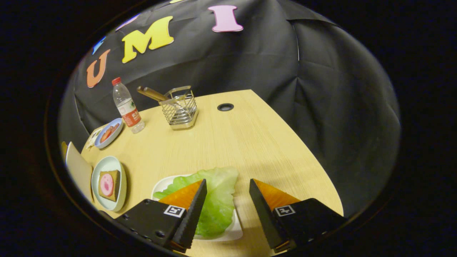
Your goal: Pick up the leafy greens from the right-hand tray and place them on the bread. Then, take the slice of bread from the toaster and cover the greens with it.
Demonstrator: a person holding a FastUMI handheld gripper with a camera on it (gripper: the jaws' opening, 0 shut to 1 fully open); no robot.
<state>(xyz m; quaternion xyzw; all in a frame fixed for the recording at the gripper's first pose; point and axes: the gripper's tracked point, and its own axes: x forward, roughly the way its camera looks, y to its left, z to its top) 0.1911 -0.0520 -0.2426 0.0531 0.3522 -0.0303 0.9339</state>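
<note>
The gripper (227, 189) hangs over the near table (250, 142) with its fingers spread wide, grasping nothing; the lettuce leaf (217, 200) lies on a white tray (232, 232) beneath the left finger, and bread (109, 185) sits on a plate (107, 166) further left

Soft, warm overhead light leaves the pale wooden worktop (250, 142) evenly bright, while the cloth wall behind stays dim. Short soft shadows lie beside the wire basket (180, 110) and the water bottle (126, 105). Fisheye distortion bends the worktop's edges into curves. Focus is sharp throughout, with faint glare on the bottle.
</note>
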